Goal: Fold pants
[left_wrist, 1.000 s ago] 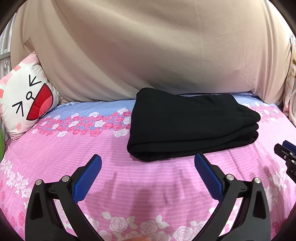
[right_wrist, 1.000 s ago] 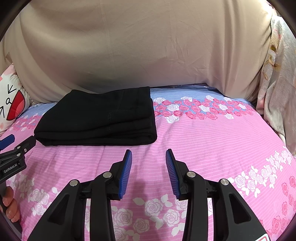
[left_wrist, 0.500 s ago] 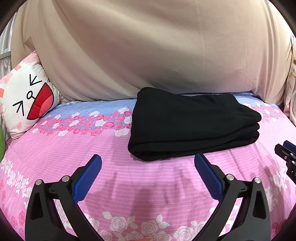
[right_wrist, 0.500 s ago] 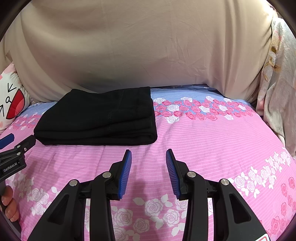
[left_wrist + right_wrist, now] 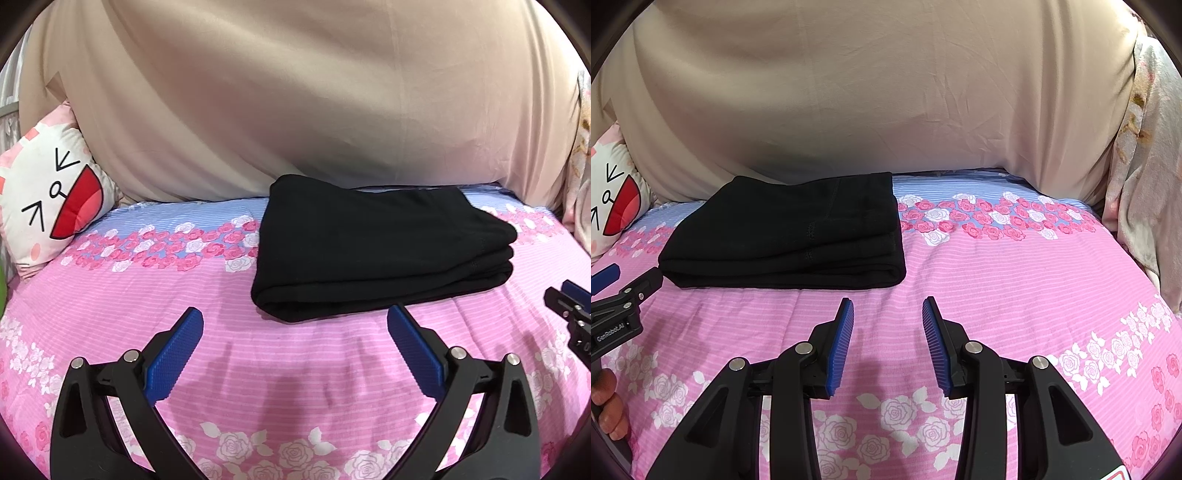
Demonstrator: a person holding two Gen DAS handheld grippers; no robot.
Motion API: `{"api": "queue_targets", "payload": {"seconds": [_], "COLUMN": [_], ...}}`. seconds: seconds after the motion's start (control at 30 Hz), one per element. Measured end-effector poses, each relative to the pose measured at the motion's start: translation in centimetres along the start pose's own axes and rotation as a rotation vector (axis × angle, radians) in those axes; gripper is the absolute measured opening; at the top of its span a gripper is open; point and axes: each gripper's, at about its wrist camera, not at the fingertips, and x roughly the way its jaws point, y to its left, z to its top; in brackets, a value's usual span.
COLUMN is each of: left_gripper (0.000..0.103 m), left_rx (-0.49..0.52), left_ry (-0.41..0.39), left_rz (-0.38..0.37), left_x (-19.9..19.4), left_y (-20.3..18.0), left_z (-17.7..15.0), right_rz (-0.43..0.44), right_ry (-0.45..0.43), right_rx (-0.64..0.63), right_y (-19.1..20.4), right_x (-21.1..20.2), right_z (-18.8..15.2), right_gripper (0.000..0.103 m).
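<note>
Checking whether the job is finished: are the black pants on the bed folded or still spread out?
Folded. The black fabric pants lie as a compact rectangular stack, several layered edges showing along the front, on the pink floral bedsheet.

Cartoon-face pillow (image 5: 51,199) left on pink floral bedsheet (image 5: 155,295); beige cloth (image 5: 277,103) behind.

Black hand-held gripper (image 5: 887,310), blue ribbed pads (image 5: 842,343)

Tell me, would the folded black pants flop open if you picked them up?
Probably floppy: the folded black pants are soft knit cloth in rounded stacked layers, so grabbing one edge would likely unfold them. Pushed, they would likely bunch rather than slide on the pink floral bedsheet.
</note>
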Motion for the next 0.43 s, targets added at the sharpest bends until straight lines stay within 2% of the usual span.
{"api": "queue_targets", "payload": {"seconds": [0.17, 0.3, 0.43], "left_gripper": [0.098, 0.098, 0.098], "left_rx": [-0.008, 0.017, 0.03], "left_ry": [-0.002, 0.025, 0.011], "left_rz": [-0.005, 0.008, 0.019], "left_x": [-0.02, 0.37, 0.07], "left_y": [0.09, -0.43, -0.74], "left_z": [0.01, 0.01, -0.03], "right_rz": [0.004, 0.006, 0.008], "right_ry": [0.003, 0.001, 0.001], "right_rx": [-0.006, -0.008, -0.009], "right_y": [-0.17, -0.27, -0.34], "right_x": [0.04, 0.1, 0.2], "right_z": [0.08, 0.11, 0.14], "right_gripper": [0.039, 0.043, 0.043]}}
